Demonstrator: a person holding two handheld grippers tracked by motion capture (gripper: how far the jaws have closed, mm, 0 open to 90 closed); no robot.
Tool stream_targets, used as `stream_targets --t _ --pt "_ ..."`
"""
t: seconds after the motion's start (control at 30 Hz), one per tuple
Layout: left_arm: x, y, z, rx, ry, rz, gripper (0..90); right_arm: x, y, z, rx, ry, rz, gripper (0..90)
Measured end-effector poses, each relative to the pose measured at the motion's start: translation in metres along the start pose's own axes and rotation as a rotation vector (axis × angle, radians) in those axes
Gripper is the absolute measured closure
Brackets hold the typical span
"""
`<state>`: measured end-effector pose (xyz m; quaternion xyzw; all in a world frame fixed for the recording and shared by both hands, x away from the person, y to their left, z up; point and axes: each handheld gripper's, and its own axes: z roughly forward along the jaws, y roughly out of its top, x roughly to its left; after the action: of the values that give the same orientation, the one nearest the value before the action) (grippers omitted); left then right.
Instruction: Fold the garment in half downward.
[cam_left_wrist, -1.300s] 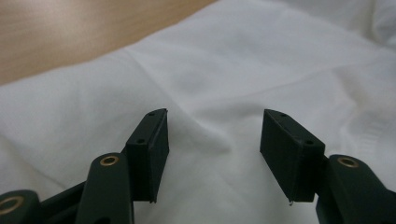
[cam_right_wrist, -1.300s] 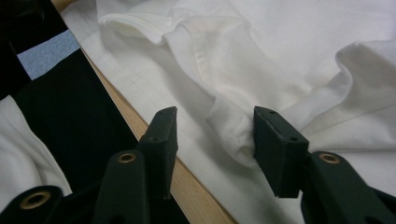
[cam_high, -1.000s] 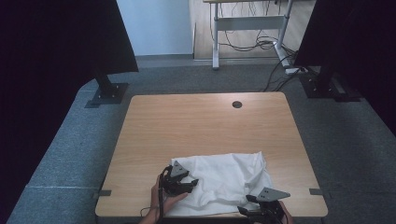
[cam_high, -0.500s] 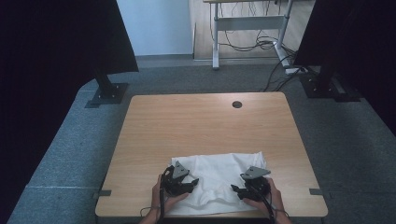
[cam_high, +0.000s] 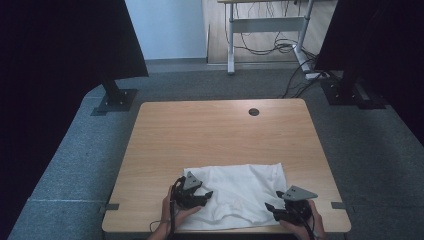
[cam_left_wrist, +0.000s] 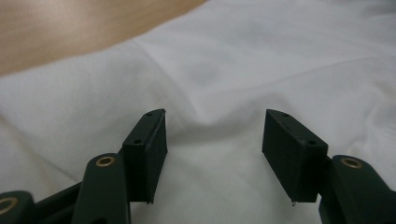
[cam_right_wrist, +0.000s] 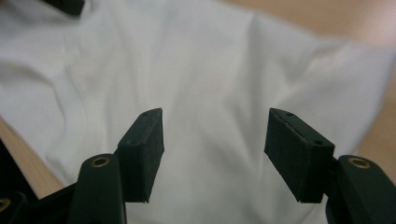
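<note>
The wooden table (cam_high: 200, 135) is carrying a white cloth (cam_high: 240, 187), which is lying rumpled along the near edge, roughly centred, with its far hem running straight and its near hem reaching almost to the table lip. A small round cable port (cam_high: 254, 112) is sitting near the far edge, well apart from the work.

The left gripper (cam_high: 204, 196) is hovering over the cloth's near-left portion, jaws pointing right, toward the middle of the fabric. In the left gripper view the left gripper (cam_left_wrist: 212, 130) is standing wide open, nothing between the pads, with a soft ridge of cloth (cam_left_wrist: 205, 70) rising just ahead. The right gripper (cam_high: 270, 206) is sitting at the near-right corner of the cloth, pointing left. In the right gripper view it (cam_right_wrist: 215, 133) is likewise gaping wide and holding nothing, cloth (cam_right_wrist: 205, 65) spread beneath and bare wood showing at the far right.

Judgement: the step in hand is looking like taking hold of the near edge for a fold or a spread. To do it well, each gripper is needing to drop low enough that the lower jaw slides under one layer only, at matching points on the hem. The left one is better aiming at the ridge than at flat fabric. Closing both together should be keeping the hem from skewing.
</note>
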<state>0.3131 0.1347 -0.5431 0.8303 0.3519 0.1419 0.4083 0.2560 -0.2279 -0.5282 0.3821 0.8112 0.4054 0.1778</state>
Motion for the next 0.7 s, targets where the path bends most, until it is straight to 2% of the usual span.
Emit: stream_targets --t 0.1,0.17,0.23,0.3,0.37,0.43,0.53,0.63,0.7 --pt "0.009 0.010 -0.003 -0.029 -0.002 -0.030 38.4 -0.004 0.028 0.007 -0.029 -0.001 -0.026 35.8" --pt "0.017 0.015 0.003 -0.017 -0.005 -0.061 37.5 -0.011 0.045 0.024 -0.008 0.014 -0.030 35.3" --pt "0.025 0.015 0.010 0.005 -0.004 -0.089 37.4 -0.024 0.052 0.048 0.032 0.020 -0.005 35.2" --pt "0.031 0.013 0.014 0.013 -0.007 -0.117 37.9 -0.038 0.050 0.066 0.069 0.020 0.038 35.6" --pt "0.034 0.011 0.015 0.018 -0.001 -0.125 38.8 -0.048 0.042 0.073 0.075 0.007 0.080 35.9" --pt "0.036 0.010 0.016 0.021 0.002 -0.133 39.5 -0.055 0.033 0.071 0.052 -0.006 0.118 36.3" --pt "0.038 0.010 0.017 0.013 0.010 -0.133 40.0 -0.060 0.026 0.064 0.037 -0.056 0.133 34.6" --pt "0.040 0.009 0.017 0.003 0.015 -0.139 39.9 -0.063 0.017 0.061 0.004 -0.060 0.169 34.7" --pt "0.042 0.010 0.018 0.000 0.019 -0.135 39.0 -0.061 0.017 0.061 0.016 -0.071 0.147 34.5"
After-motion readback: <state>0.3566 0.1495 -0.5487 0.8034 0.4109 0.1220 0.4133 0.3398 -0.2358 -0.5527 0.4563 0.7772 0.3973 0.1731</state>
